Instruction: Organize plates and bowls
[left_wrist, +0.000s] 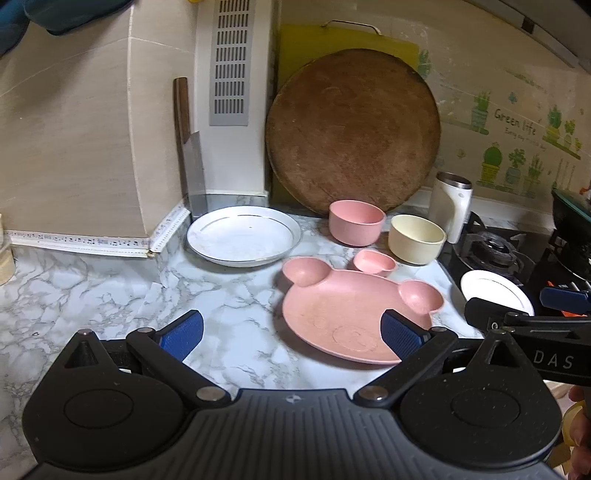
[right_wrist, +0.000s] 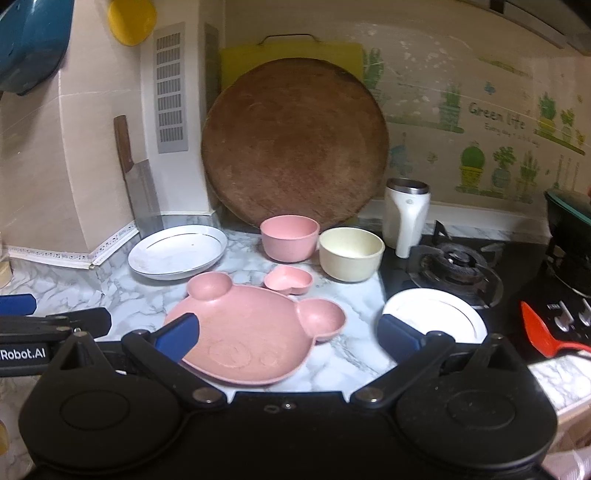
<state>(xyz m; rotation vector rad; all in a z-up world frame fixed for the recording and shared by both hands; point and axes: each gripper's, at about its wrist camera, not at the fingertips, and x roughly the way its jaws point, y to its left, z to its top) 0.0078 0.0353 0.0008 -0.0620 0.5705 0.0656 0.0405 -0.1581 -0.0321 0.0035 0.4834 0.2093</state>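
bear plate (right_wrist: 243, 332) nearest, ungrasped; left gripper (left_wrist: 291, 332) and right gripper (right_wrist: 288, 336) both spread, empty. start step judged; rim grasp required next.

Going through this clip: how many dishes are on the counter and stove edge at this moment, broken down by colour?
Pink: 3, namely the bear-shaped plate, the round bowl and the small heart-shaped dish
White: 2, namely the silver-rimmed plate and the small plate by the burner
Cream: 1, the bowl
Total: 6
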